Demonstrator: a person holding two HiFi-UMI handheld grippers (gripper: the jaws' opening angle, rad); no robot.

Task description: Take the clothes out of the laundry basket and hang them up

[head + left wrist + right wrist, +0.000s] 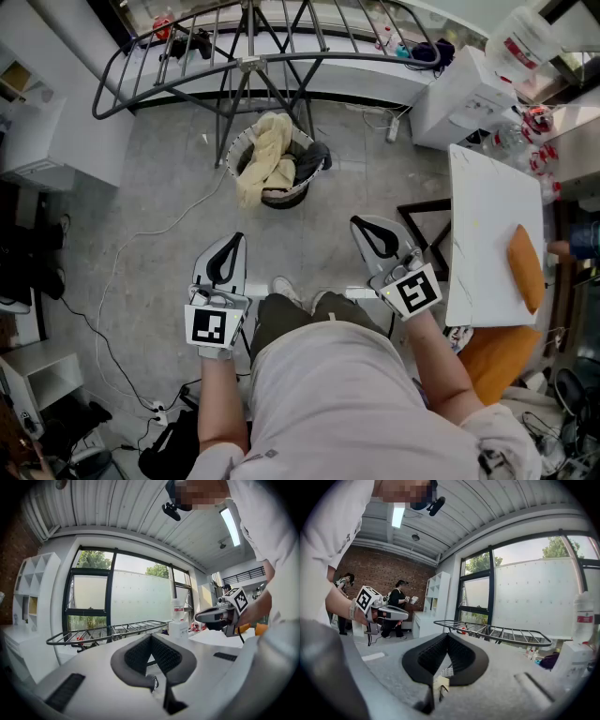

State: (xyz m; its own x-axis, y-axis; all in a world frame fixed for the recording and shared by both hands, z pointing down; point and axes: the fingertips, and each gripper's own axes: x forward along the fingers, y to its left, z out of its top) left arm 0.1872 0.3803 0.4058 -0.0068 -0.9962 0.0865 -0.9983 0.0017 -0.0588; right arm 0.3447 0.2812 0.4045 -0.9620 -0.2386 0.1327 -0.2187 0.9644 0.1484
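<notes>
The left tool (151, 635), a white two-jaw unit with black ribbed pads, has its jaws fully closed with nothing between them; the right tool (447, 633), of the same build, is likewise closed and empty. Ahead of both tools, well apart from them on the grey concrete floor (169, 197), stands the round white mesh laundry basket (281, 199), which contains a cream fabric garment (267, 155) draped over its rim and a dark grey garment (312, 161) beside it. The dark metal folding drying rack (253, 62) stands directly behind the basket, and a white rectangular surface (487, 234) lies to the right
</notes>
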